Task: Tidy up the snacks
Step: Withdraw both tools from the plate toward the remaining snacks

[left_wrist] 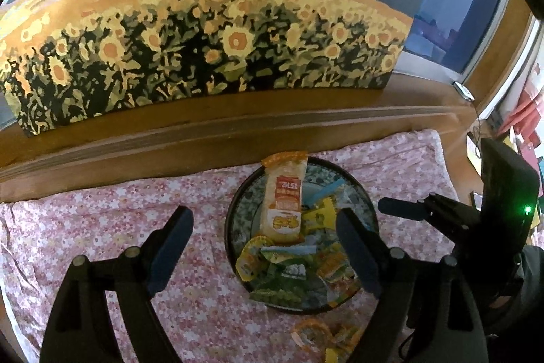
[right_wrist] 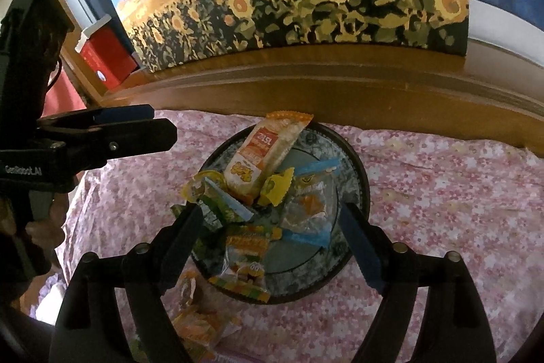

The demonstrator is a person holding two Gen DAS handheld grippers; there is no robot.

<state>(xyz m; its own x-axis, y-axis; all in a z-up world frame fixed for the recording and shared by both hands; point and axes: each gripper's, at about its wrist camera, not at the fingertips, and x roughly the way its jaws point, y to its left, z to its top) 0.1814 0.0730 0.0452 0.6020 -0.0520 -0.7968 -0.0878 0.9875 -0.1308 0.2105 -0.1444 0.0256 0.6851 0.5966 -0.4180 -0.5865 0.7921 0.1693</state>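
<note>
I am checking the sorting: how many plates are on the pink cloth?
1. The round dark-rimmed plate lies in the middle of the pink floral cloth, holding snacks. Others may be hidden.

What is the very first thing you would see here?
The huge sunflower-field painting leaning on the wooden ledge at the back. Next, the round dark patterned plate on the pink flowery cloth, heaped with bright snack packets, a long orange-and-white wrapper lying on top.
</note>
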